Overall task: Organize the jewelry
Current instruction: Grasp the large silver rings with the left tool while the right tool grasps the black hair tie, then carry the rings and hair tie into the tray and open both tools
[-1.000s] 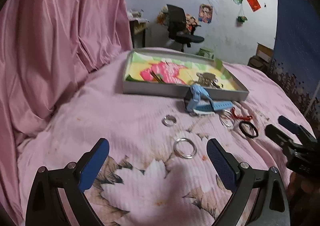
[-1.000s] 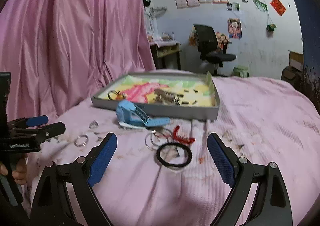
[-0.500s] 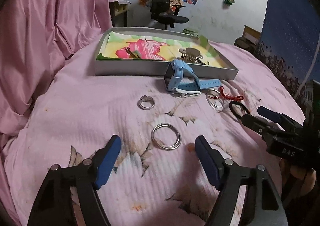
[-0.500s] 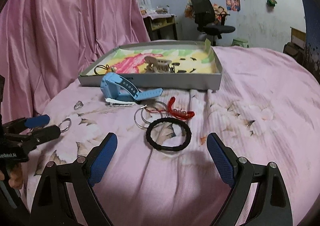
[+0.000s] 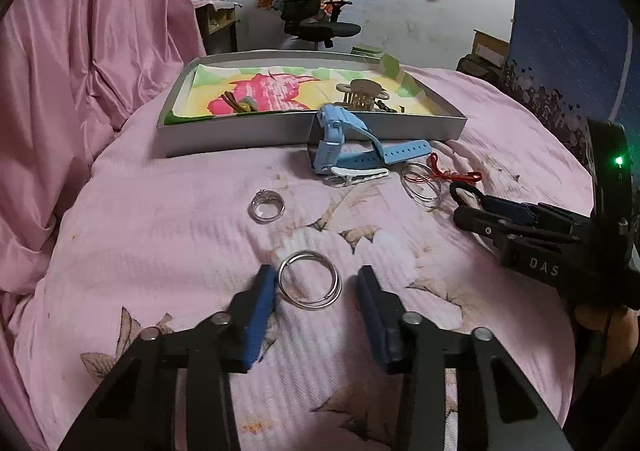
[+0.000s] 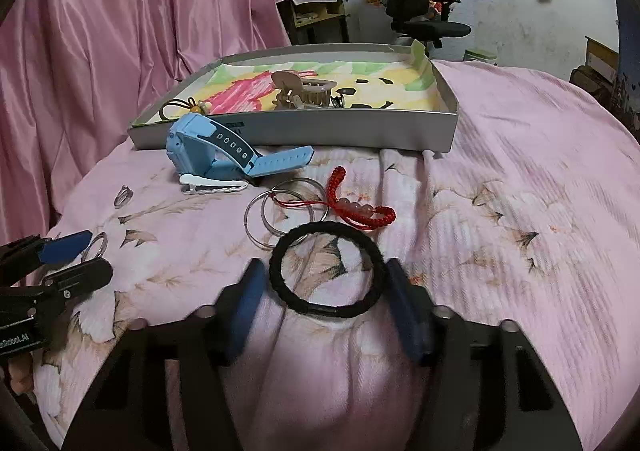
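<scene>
My left gripper is open, its blue pads on either side of a silver double ring lying on the pink floral bedspread. My right gripper is open, its pads flanking a black hair tie. A small silver ring, a blue watch, a white clip, silver hoops and a red cord bracelet lie loose in front of the grey tray.
The tray holds a beige hair claw, a beaded hair tie and small dark clips. Pink curtain hangs at the left. An office chair stands behind the bed.
Both grippers have moved forward and down and narrowed their jaws. The left now brackets the silver double ring; the right now brackets the black hair tie.
</scene>
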